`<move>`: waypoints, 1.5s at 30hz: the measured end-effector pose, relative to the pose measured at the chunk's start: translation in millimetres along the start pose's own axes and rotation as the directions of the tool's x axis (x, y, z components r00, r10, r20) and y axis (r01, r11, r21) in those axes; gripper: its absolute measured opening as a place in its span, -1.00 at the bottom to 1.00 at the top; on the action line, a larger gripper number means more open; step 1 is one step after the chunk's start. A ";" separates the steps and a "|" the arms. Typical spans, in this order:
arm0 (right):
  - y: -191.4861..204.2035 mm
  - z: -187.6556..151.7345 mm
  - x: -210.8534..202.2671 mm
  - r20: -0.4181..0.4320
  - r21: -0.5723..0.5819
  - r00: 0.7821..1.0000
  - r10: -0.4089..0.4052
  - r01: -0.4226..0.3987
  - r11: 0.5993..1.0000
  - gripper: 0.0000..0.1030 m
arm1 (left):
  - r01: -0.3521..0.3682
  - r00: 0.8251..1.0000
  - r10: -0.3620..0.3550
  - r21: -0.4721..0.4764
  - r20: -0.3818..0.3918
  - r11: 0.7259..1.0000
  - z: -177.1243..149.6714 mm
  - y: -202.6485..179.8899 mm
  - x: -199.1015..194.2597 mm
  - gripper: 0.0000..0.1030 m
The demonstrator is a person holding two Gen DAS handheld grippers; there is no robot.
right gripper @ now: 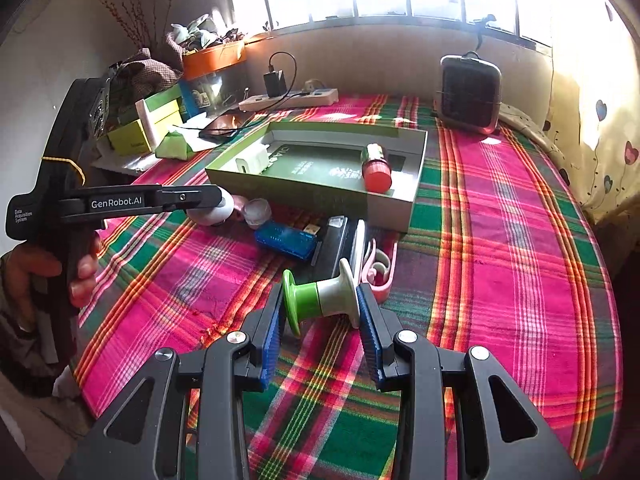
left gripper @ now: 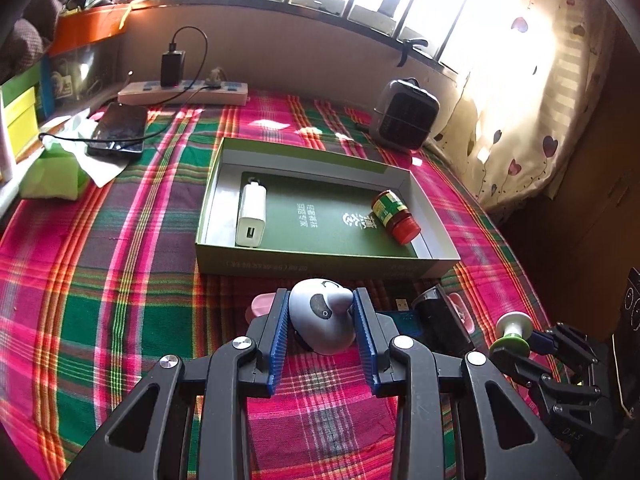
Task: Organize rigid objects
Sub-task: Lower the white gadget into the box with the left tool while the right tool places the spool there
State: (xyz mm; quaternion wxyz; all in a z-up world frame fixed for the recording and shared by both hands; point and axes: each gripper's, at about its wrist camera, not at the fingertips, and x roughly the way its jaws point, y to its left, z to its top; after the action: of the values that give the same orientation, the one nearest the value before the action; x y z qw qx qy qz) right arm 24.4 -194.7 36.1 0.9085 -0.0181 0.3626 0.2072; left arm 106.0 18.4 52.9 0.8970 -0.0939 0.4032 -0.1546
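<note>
**Both grippers loaded, box ahead at twelve o'clock**

Left gripper (left gripper: 321, 312): partly closed, blue pads pressed on either side of a rounded grey-white gadget with a dark oval patch (left gripper: 322, 322); exact kind hard to tell. Right gripper (right gripper: 322, 304): partly closed on a green-and-white spool (right gripper: 320, 298), gripped end to end by its flanges. Green open box (left gripper: 280, 268) at twelve o'clock from both, already holding a white charger (left gripper: 252, 214) at its nine o'clock side and a red-capped jar (left gripper: 394, 212) at three o'clock.

Risks, as judged: smooth domed gadget squirting out of the flat pads; spool pivoting between the pads, or rolling once set down; two grippers crowding over one box.

Still on the plaid cloth (right gripper: 500, 240), just before the box: blue USB device (right gripper: 286, 240), black rectangular item (right gripper: 334, 246), pink clip (right gripper: 380, 264), partly overlapped. Pink object behind left finger mostly hidden.
</note>
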 end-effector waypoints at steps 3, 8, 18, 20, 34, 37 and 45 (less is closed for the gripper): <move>0.4 13.3 0.2 0.011 -0.012 1.000 -0.008 0.009 1.000 -0.29 | 0.000 1.000 0.000 0.004 0.014 1.000 12.9 1.8 -1.1 -0.42; 2.4 35.5 9.4 0.011 -0.034 1.000 -0.009 0.009 0.999 -0.29 | 0.002 0.999 -0.003 0.012 0.036 1.000 35.8 5.3 0.0 -0.42; -4.5 78.3 49.2 -0.023 -0.008 1.000 0.014 -0.014 1.000 -0.29 | -0.002 1.000 0.002 0.021 0.017 1.000 75.3 14.7 27.9 -0.42; -4.6 85.5 58.8 -0.033 -0.010 0.999 0.017 -0.017 1.000 -0.29 | -0.009 1.000 0.009 0.019 0.004 1.000 80.6 16.8 36.1 -0.42; 0.3 113.5 125.4 -0.144 -0.023 0.989 0.035 -0.039 0.999 -0.29 | -0.060 0.997 0.060 0.000 -0.054 0.998 104.9 40.8 89.0 -0.42; 2.2 115.6 136.3 -0.160 -0.021 0.986 0.037 -0.041 0.999 -0.29 | -0.061 0.996 0.062 0.015 -0.060 0.998 105.7 39.5 95.7 -0.41; 1.5 117.3 155.5 -0.193 -0.031 0.981 0.024 -0.030 0.999 -0.29 | -0.066 0.994 0.067 0.022 -0.084 0.998 107.6 40.8 111.7 -0.42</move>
State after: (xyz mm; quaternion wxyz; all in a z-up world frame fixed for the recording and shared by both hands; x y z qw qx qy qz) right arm 201.5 -115.4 19.1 0.8657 -0.0484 0.4456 0.2229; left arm 265.3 21.8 34.2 0.8847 -0.0651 0.4421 -0.1324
